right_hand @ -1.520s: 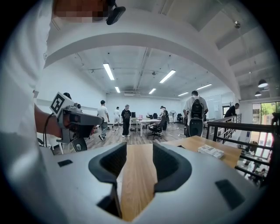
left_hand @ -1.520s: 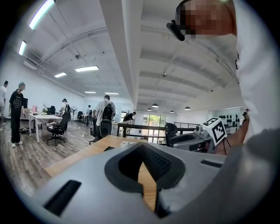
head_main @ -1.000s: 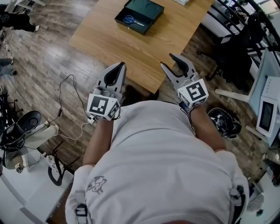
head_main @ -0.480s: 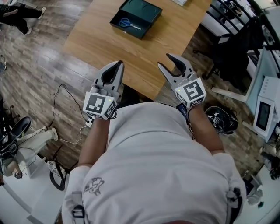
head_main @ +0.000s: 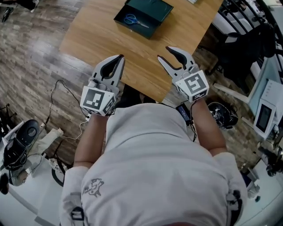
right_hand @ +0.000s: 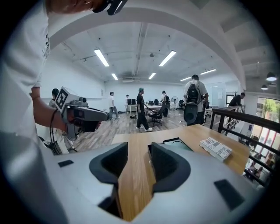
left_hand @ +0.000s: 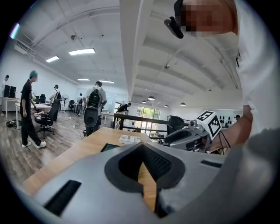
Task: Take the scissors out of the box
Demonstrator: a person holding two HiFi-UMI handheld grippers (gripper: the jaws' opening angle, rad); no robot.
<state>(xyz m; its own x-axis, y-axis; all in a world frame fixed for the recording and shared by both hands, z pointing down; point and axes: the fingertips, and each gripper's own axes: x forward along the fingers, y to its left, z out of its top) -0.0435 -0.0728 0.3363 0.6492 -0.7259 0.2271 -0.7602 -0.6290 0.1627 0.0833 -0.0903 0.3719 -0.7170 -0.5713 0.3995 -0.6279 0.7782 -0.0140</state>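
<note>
Both grippers have come closer to the table (head_main: 101, 42). The left gripper (head_main: 119, 58) is pinched shut on nothing. The right gripper (head_main: 164, 53) is wide and closing a little, with nothing between its jaws. Far ahead of them, the scissors (head_main: 132, 20) lie in the box (head_main: 155, 12), not reached yet.

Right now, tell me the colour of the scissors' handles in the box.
Blue; the scissors lie in the dark green box, clearest in the head view.
</note>
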